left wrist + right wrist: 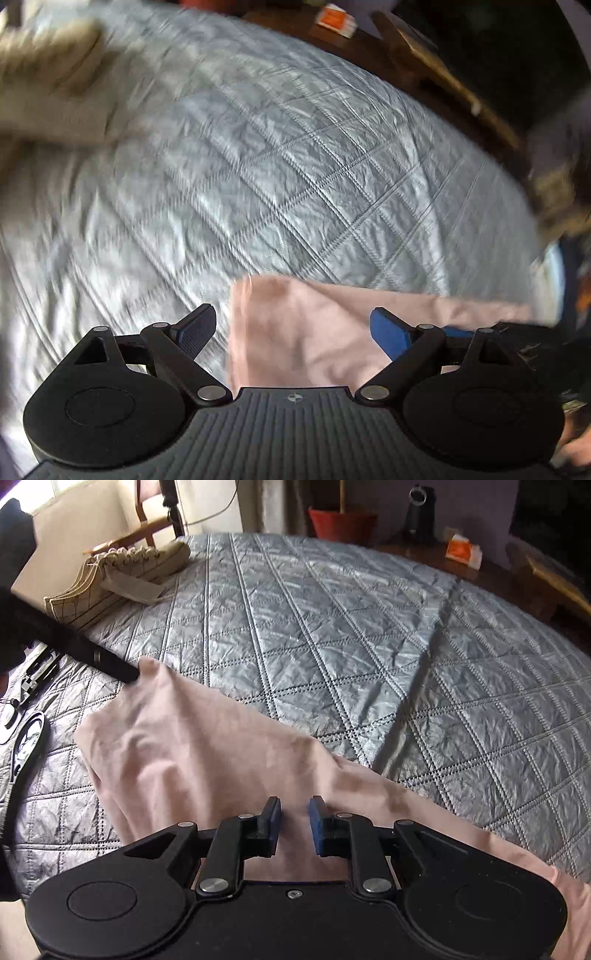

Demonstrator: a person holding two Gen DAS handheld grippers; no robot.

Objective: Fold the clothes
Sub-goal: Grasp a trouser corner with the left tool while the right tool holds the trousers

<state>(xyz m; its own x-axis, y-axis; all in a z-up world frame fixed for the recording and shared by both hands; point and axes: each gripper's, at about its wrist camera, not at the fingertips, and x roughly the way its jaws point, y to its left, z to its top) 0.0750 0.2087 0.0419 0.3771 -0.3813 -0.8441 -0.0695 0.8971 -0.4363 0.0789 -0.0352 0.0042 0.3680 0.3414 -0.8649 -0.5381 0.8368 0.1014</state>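
Note:
A pink garment (192,746) lies on the grey quilted bedspread (351,635), running from the middle left down to the lower right corner. My right gripper (294,821) hovers over its near part, jaws a narrow gap apart, with pink cloth showing through the gap. The left gripper's black finger (110,664) reaches in from the left, its tip at the garment's raised far corner. The left wrist view is blurred. There my left gripper (293,328) stands wide open above the pink garment (295,332), whose straight left edge falls between the fingers.
Cream sneakers (122,572) sit at the bed's far left corner, a beige blur (48,74) in the left view. A black oval item (27,742) lies on the quilt at the left. Beyond the bed are a wooden chair (147,528), a red bucket (343,522) and an orange packet (463,552).

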